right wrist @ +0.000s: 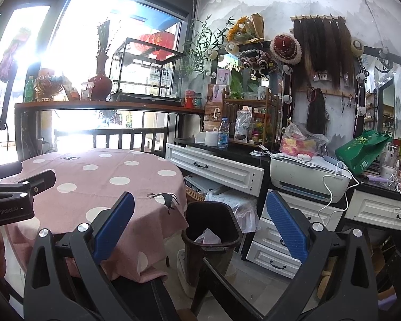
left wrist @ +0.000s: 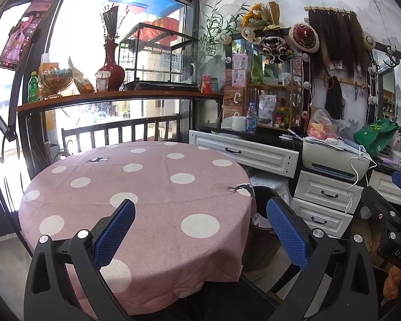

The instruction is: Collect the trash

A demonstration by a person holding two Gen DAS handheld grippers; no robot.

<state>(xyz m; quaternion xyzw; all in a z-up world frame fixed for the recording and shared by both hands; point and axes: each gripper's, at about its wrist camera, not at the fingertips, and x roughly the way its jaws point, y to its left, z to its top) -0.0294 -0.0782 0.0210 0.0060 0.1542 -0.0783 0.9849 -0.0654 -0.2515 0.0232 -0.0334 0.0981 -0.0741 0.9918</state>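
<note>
A dark brown trash bin (right wrist: 212,230) stands on the floor to the right of the round table (right wrist: 93,176), with crumpled white paper (right wrist: 208,236) inside it. My right gripper (right wrist: 200,219) is open and empty, held above and in front of the bin. My left gripper (left wrist: 200,222) is open and empty over the near edge of the pink polka-dot tablecloth (left wrist: 147,187). The bin's rim shows partly in the left wrist view (left wrist: 264,208), beside the table. The left gripper's body shows at the left edge of the right wrist view (right wrist: 10,195).
White drawers (right wrist: 216,171) and a printer (right wrist: 307,176) stand to the right behind the bin. A green bag (right wrist: 361,149) and a plastic bag (right wrist: 299,139) lie on the counter. A shelf with a red vase (left wrist: 111,64) and a glass case runs behind the table.
</note>
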